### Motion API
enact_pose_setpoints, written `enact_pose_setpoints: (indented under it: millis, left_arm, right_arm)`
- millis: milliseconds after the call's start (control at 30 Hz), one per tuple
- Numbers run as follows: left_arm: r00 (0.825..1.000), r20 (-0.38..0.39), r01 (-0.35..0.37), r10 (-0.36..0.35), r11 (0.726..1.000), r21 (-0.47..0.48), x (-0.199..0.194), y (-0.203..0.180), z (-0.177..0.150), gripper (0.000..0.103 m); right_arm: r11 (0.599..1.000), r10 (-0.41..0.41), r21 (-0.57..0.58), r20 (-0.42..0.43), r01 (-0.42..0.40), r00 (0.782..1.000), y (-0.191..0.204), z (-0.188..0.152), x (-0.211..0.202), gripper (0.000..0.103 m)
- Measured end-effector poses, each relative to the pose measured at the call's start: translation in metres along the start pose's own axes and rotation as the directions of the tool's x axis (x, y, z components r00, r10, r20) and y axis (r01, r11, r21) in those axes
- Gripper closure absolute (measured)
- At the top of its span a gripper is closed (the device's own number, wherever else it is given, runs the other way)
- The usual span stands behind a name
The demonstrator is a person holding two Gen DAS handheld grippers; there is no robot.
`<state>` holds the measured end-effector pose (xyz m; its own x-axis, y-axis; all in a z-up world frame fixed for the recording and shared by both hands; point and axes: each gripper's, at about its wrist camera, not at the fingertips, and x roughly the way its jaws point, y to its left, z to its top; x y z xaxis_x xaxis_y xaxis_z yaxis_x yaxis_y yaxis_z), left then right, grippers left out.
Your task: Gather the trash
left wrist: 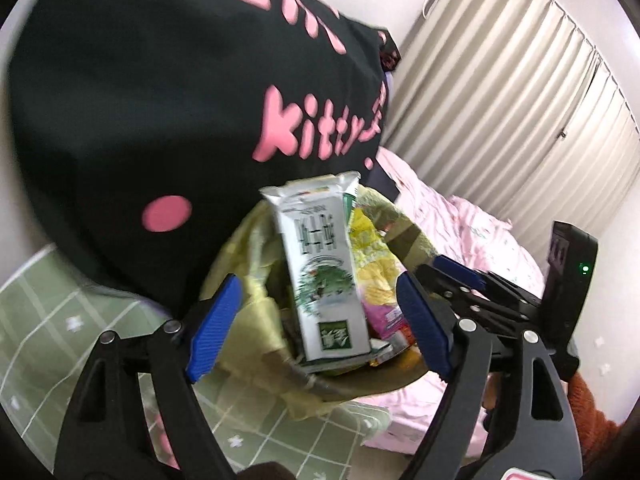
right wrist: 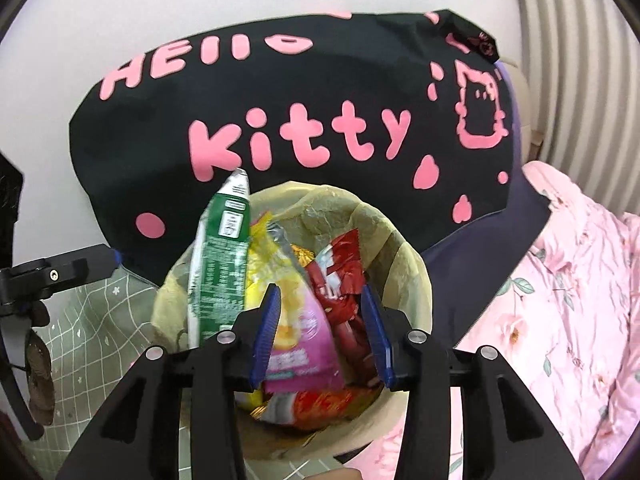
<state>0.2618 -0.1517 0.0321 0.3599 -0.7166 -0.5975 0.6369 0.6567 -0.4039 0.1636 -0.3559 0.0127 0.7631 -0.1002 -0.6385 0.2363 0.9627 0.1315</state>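
Left tongs (left wrist: 320,316) spread around upright green-white carton (left wrist: 324,268) in lined bin (right wrist: 404,256) on bed, right tongs (right wrist: 320,336) spread over pink wrapper (right wrist: 304,344); carton looks light, crushable, grab mid-body; wrappers thin, crinkly, slippery, pinch an edge.

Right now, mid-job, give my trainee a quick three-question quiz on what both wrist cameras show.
1. True or false: the carton stands on end in the bin.
2. Multiple choice: the left gripper is A) shut on the carton, B) open around the carton, C) out of view.
3. Fill in: the pink letters on the black cloth behind the bin read "Hello ____".

Key
1. True; it sticks up above the rim among the wrappers.
2. B; both pads stand apart from the carton's sides. The right gripper is open too, above the wrappers.
3. Kitty.
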Motion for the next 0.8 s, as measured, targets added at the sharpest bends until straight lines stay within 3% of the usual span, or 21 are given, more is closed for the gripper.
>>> enact_pose_setpoints:
  millis: [200, 300, 500, 633, 733, 800]
  left_arm:
    - [0.983, 0.078, -0.163, 0.165, 0.986, -0.031, -0.055, 0.016, -0.036, 0.023]
    - [0.952, 0.099, -0.285, 0.291, 0.956, -0.067, -0.084, 0.023, -0.059, 0.023]
    - [0.862, 0.114, -0.474, 0.493, 0.866, -0.162, -0.139, 0.021, -0.114, 0.023]
    - [0.771, 0.121, -0.59, 0.625, 0.773, -0.233, -0.171, 0.001, -0.145, 0.023]
    - [0.736, 0.125, -0.624, 0.666, 0.738, -0.257, -0.185, -0.019, -0.163, 0.023]
    - [0.7, 0.134, -0.66, 0.702, 0.707, -0.256, -0.195, -0.036, -0.173, 0.023]
  right_arm:
    - [0.997, 0.056, -0.05, 0.017, -0.055, 0.998, 0.037, -0.013, -0.026, 0.063]
    - [0.992, 0.103, -0.074, 0.026, -0.101, 0.994, 0.059, -0.022, -0.039, 0.063]
    - [0.966, 0.229, -0.131, 0.021, -0.224, 0.973, 0.094, -0.041, -0.065, 0.063]
    - [0.931, 0.295, -0.228, 0.012, -0.285, 0.955, 0.115, -0.064, -0.088, 0.063]
    - [0.913, 0.331, -0.254, 0.004, -0.319, 0.944, 0.118, -0.077, -0.103, 0.063]
    - [0.903, 0.349, -0.264, -0.004, -0.338, 0.937, 0.117, -0.084, -0.111, 0.063]
